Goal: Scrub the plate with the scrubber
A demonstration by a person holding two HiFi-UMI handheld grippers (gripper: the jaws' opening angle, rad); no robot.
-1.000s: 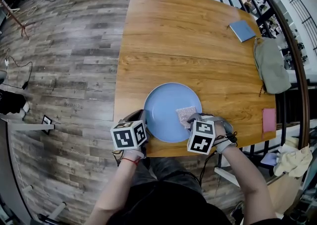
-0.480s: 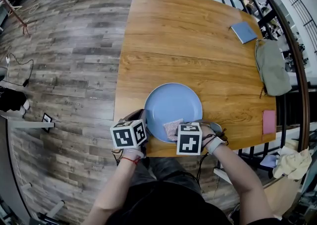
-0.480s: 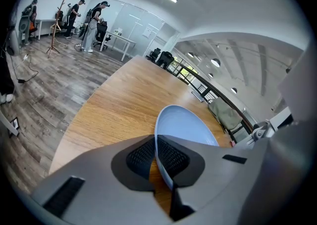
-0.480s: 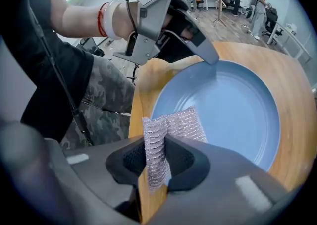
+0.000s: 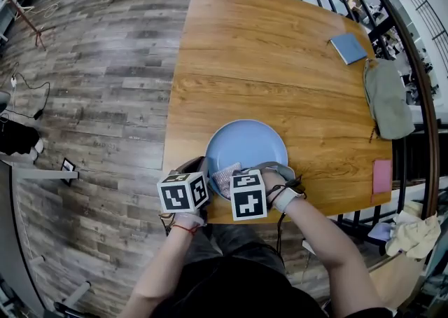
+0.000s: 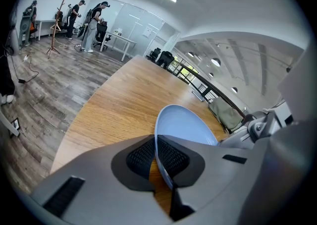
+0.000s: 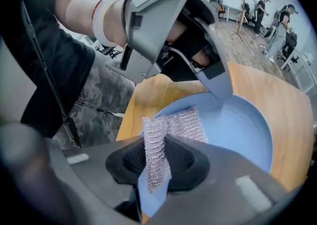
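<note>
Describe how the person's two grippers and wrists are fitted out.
Both the left gripper and right gripper have grey plastic bodies, black ribbed pads and a white cube with black square markers. A red band circles the left wrist; a pale strap wraps the right.

Head view: scrubber (image 5: 224,176) mostly hidden behind right gripper (image 5: 236,179).
</note>
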